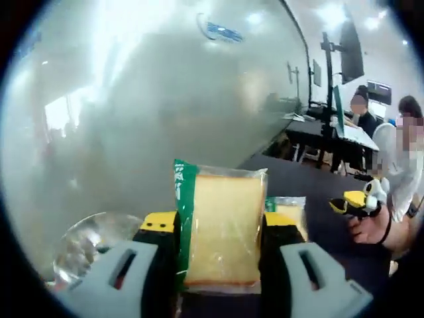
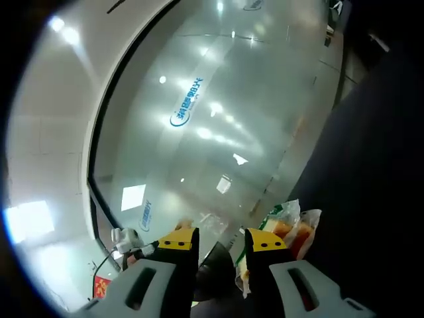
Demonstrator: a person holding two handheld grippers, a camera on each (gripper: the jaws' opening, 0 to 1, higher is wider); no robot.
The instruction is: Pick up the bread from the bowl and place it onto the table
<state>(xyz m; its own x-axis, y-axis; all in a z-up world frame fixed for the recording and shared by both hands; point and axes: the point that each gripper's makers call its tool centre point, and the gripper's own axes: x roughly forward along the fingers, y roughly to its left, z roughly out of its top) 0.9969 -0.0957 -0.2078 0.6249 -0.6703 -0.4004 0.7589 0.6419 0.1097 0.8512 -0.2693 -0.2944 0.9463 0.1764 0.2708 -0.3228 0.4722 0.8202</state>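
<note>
In the left gripper view, the packaged bread (image 1: 222,228) sits upright between the left gripper (image 1: 220,228) jaws, above the table (image 1: 318,199). The bowl (image 1: 89,242) lies left, another bread packet (image 1: 291,215) behind right, the right gripper (image 1: 358,202) farther right.

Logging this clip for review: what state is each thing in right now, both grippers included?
Left gripper: shut on the bread.
Bread: bagged, upright between the jaws, lifted.
Bowl: clear glass, lower left; contents hard to tell.
Second packet: lying on the dark table behind the right jaw.
Right gripper: open, holding nothing.
Packets: beyond the right gripper's jaws, untouched.
</note>
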